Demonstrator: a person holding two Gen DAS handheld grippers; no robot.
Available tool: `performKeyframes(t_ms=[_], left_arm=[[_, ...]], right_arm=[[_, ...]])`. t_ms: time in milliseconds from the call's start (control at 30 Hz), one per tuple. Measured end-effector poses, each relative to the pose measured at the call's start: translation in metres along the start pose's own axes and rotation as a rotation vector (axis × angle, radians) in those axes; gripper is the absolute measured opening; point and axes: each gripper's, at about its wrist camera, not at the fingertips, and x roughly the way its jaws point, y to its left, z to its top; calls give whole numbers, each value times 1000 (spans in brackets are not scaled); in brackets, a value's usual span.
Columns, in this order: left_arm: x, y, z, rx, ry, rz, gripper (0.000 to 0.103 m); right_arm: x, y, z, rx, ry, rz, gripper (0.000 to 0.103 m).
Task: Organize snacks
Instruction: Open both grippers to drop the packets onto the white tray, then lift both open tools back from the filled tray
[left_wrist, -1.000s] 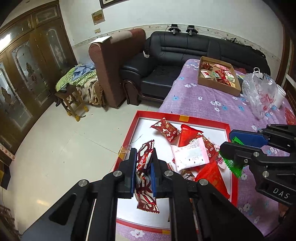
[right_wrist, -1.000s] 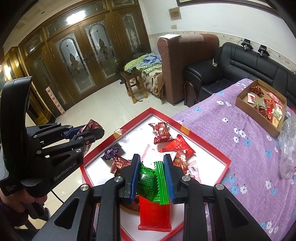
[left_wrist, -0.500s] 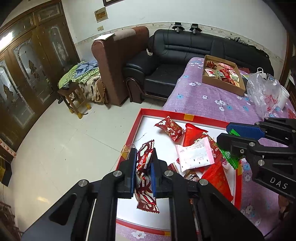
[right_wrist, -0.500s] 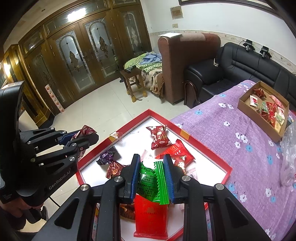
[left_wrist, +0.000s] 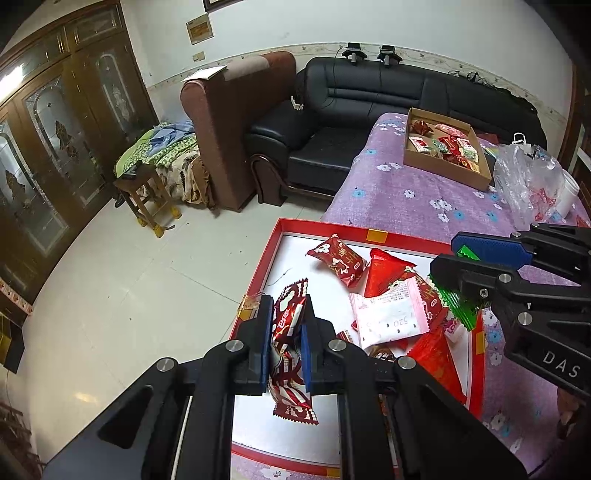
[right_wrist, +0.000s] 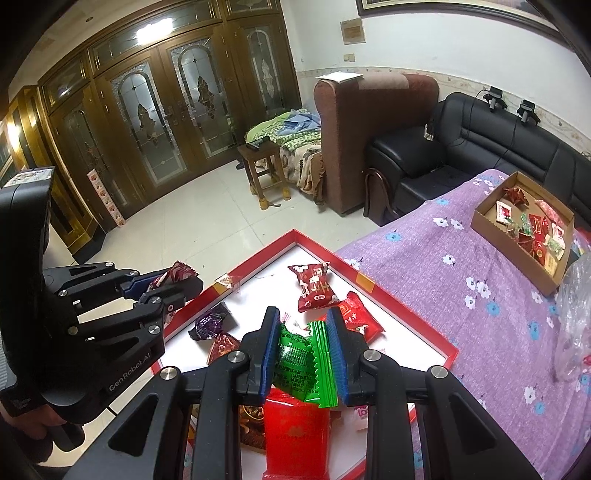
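My left gripper (left_wrist: 287, 314) is shut on a dark red and white candy (left_wrist: 295, 402), which hangs above the left side of a red-rimmed tray (left_wrist: 273, 254). In the right wrist view the same left gripper (right_wrist: 166, 280) holds this candy (right_wrist: 181, 271) over the tray's left rim (right_wrist: 258, 258). The right gripper (right_wrist: 302, 325) is shut on a green snack packet (right_wrist: 299, 369) above the tray's near end. From the left wrist view, the right gripper (left_wrist: 445, 253) comes in from the right with the green packet (left_wrist: 458, 302) sticking out below it.
Several red, pink and purple snack packets lie in the tray on a purple flowered cloth (left_wrist: 424, 206). A cardboard box (left_wrist: 443, 166) with more snacks sits at the far end, beside a clear plastic bag (left_wrist: 524, 184). Sofas and a wooden stool stand beyond.
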Motion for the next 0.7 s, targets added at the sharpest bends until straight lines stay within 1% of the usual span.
performKeyframes(t_ms=[33,100,133,167,233,300,367,433,567,700], left_arm=[[0,-1,0,1,0,1,11],[1,0,0,0,0,11,11],[1,0,0,0,0,16,12],[2,0,0,-2,-3,29,13],[3,0,1,-1,1,48,17],[2,0,1,3,-3,51,22],[0,-1,1,3,-9,55,38],[-4,-2,2,3,-28,60,47],[-13,-7,3,18,-52,60,48],[-19,-12,3,27,-58,61,48]], right_arm=[[0,0,0,3,-1,0,30],[-1,0,1,7,-4,-9,30],[-1,0,2,8,-8,-17,31],[-3,0,2,16,-11,-18,39],[-7,-4,3,39,-26,-23,48],[-11,-8,3,57,-42,-25,48],[-14,-12,2,71,-46,-29,49],[-16,-18,0,94,-47,-31,49],[-21,-27,-7,138,-47,-31,49],[-30,-34,-14,160,-55,-37,49]])
